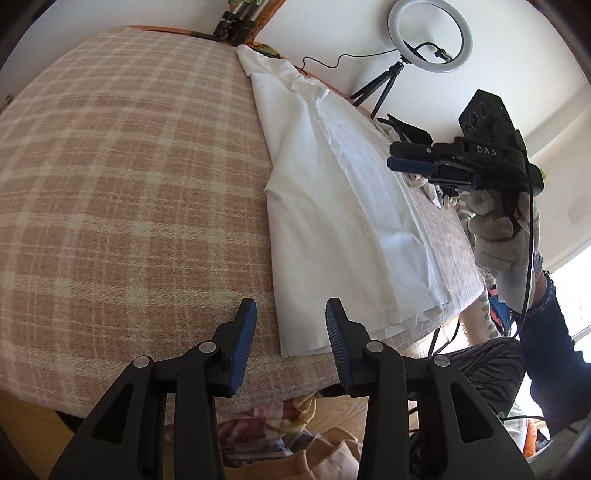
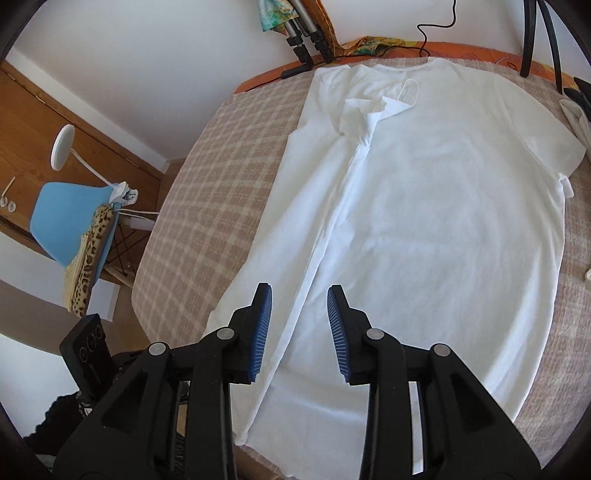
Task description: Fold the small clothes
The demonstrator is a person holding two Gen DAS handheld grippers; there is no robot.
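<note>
A white T-shirt (image 2: 436, 206) lies flat on the plaid-covered table (image 2: 207, 192), its left side and sleeve folded in over the body, neck at the far end. My right gripper (image 2: 300, 325) is open and empty, held above the shirt's near hem by the folded edge. My left gripper (image 1: 290, 332) is open and empty, over the table's near edge just left of the shirt's hem corner (image 1: 295, 339). In the left wrist view the shirt (image 1: 332, 192) runs away along the table and the right gripper (image 1: 410, 162) hovers above its right side, its jaws seen side-on.
A ring light on a tripod (image 1: 430, 35) stands at the table's far edge, with dark and white clothes (image 1: 406, 129) near it. A blue chair with a leopard-print cloth (image 2: 74, 229) stands left of the table. Clothes lie on the floor (image 1: 266, 428) below the near edge.
</note>
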